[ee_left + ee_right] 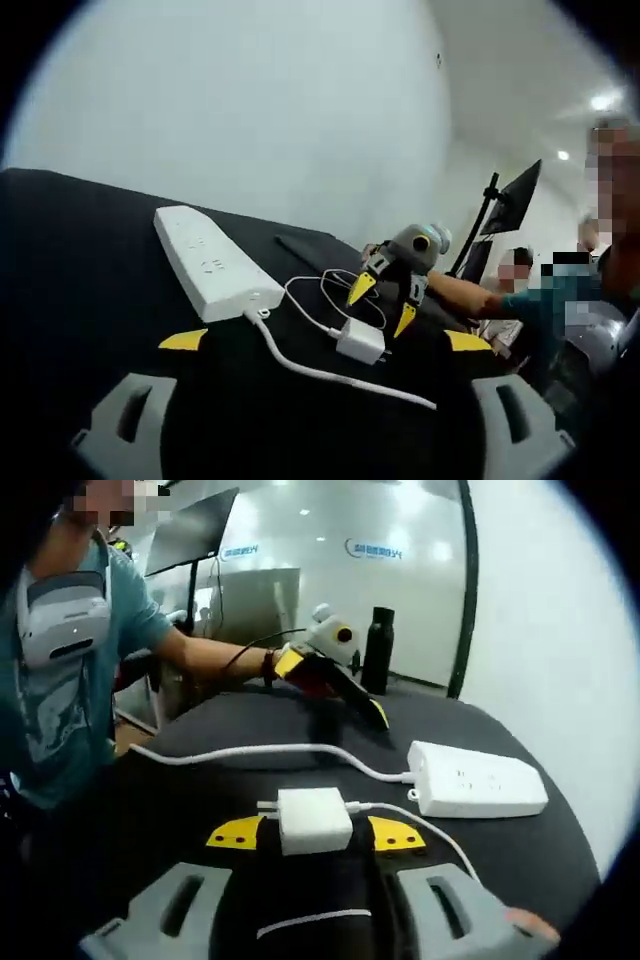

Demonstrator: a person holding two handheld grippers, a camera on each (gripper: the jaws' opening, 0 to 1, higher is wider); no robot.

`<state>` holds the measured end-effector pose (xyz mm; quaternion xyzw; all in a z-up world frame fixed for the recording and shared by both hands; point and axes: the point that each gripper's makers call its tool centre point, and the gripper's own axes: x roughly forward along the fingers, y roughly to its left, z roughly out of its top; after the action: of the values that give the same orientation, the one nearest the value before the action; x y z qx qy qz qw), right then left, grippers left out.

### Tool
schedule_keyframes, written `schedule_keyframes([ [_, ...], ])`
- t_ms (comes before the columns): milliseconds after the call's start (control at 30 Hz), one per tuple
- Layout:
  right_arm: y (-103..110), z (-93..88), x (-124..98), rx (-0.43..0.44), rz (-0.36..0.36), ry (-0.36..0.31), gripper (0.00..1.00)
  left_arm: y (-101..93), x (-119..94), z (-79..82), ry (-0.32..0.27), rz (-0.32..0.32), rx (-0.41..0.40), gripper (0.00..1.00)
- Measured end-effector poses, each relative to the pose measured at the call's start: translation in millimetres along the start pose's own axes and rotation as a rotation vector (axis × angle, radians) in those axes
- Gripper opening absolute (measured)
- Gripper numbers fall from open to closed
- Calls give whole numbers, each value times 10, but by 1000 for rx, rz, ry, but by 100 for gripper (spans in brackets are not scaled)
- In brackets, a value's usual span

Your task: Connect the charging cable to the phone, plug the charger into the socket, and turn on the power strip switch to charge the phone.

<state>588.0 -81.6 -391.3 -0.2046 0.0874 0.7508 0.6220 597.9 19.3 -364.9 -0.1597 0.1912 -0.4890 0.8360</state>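
right gripper (pixel 315 832) fingers straddle charger (pixel 314 821), grip unclear | left gripper (pixel 325 340) fingers wide, empty | risk: charger slips, cable (pixel 420 825) snags near power strip (pixel 478 780) on worktop (pixel 250 720)

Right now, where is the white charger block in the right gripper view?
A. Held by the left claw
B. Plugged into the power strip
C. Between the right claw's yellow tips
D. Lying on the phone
C: the charger block sits between the right claw's yellow tips, apart from the power strip.
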Motion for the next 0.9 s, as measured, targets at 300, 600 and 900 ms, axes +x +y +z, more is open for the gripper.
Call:
schedule_keyframes([
  [300,33,-62,130,26,79,-74,31,26,10,-68,2,1,2,83],
  [600,-73,-14,99,-9,-139,-43,30,59,18,-35,-15,-3,1,79],
  [900,-398,293,-148,-324,-533,1,30,-97,169,194,-10,-56,-126,71],
])
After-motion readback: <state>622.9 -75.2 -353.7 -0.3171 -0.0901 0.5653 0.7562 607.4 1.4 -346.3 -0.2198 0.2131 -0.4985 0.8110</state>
